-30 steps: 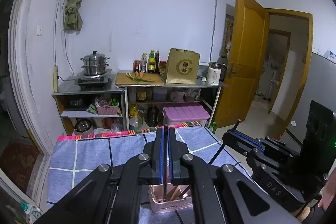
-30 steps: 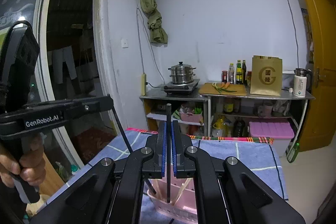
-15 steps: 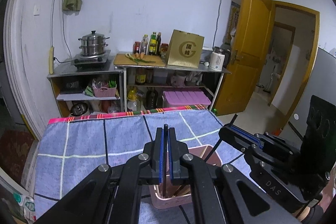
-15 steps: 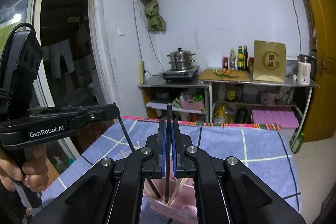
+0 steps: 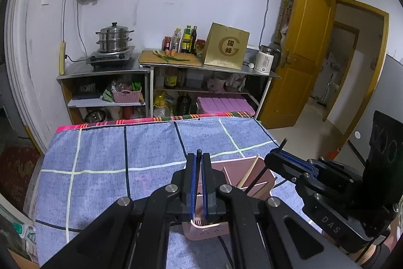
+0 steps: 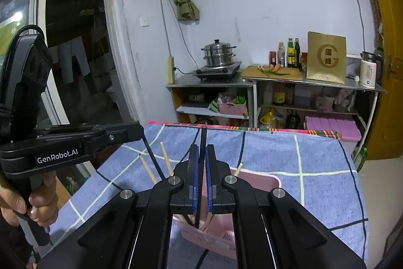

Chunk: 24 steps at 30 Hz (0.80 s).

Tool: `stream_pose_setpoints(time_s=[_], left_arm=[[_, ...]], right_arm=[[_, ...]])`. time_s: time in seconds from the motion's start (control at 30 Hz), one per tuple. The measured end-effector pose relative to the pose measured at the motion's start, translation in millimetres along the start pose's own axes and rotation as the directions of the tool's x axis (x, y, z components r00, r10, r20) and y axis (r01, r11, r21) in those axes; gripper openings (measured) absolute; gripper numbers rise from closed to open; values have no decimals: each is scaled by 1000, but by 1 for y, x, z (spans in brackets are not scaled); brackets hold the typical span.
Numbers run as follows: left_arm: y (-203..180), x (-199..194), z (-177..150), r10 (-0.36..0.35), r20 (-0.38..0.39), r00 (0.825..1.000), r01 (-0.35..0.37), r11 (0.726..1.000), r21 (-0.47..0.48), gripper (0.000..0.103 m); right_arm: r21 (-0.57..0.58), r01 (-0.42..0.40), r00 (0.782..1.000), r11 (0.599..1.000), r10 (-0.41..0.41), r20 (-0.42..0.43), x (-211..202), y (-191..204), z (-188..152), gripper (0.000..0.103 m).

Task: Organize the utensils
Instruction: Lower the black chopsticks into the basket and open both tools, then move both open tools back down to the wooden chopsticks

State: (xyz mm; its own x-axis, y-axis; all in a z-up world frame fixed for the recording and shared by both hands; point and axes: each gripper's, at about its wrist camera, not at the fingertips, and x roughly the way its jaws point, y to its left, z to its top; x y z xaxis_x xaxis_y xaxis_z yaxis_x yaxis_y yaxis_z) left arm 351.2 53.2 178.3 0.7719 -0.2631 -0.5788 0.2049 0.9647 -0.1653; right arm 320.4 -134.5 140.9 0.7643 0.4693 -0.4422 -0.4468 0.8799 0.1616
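Observation:
A pink utensil holder (image 5: pixel 228 163) with compartments stands on the blue checked tablecloth (image 5: pixel 105 155), with pale wooden chopsticks (image 5: pixel 248 173) leaning in it. My left gripper (image 5: pixel 199 157) hangs just above the holder's near end, shut on a black chopstick (image 5: pixel 199 152) that points down into it. My right gripper (image 6: pixel 201 148) is likewise shut on an upright black chopstick (image 6: pixel 203 136) over the holder (image 6: pixel 264 177). Each gripper shows in the other's view: the right gripper (image 5: pixel 271 159) at the holder's right, the left gripper (image 6: pixel 136 130) at its left, held by a hand (image 6: pixel 37 203).
Beyond the table's far edge stand metal shelves (image 5: pixel 151 69) with a steamer pot (image 5: pixel 113 39), bottles, a cutting board and a gold bag (image 5: pixel 226 48). An open yellow door (image 5: pixel 309 47) is at the right, a dark doorway (image 6: pixel 75 42) at the left.
Both grippers have sunk toward the holder and tipped further down, still holding their black chopsticks. More tablecloth and more of the holder's inside show now.

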Motion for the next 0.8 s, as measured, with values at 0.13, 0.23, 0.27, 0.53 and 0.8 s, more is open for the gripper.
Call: stream_pose_setpoints(time_s=[0.13, 0.23, 0.27, 0.53, 0.8], left_arm=[[1, -4, -2, 7, -7, 1000, -8, 1000, -4, 5], [-1, -12, -5, 11, 4, 1000, -11, 1000, -6, 7], [-1, -16, -6, 10, 8, 1000, -10, 1000, -6, 9], [-11, -55, -25, 19, 62, 998, -20, 1000, 14, 10], [-29, -96, -68, -14, 100, 995, 11, 999, 33, 10]], right_arm=[[3, 8, 1000, 1000, -8, 3, -8, -2, -1, 10], [11, 12, 1000, 1000, -12, 13, -16, -4, -2, 13], [13, 16, 1000, 1000, -17, 17, -22, -5, -3, 13], [17, 29, 998, 999, -30, 58, -62, -4, -8, 15], [28, 33, 995, 999, -35, 96, -110, 0, -32, 24]])
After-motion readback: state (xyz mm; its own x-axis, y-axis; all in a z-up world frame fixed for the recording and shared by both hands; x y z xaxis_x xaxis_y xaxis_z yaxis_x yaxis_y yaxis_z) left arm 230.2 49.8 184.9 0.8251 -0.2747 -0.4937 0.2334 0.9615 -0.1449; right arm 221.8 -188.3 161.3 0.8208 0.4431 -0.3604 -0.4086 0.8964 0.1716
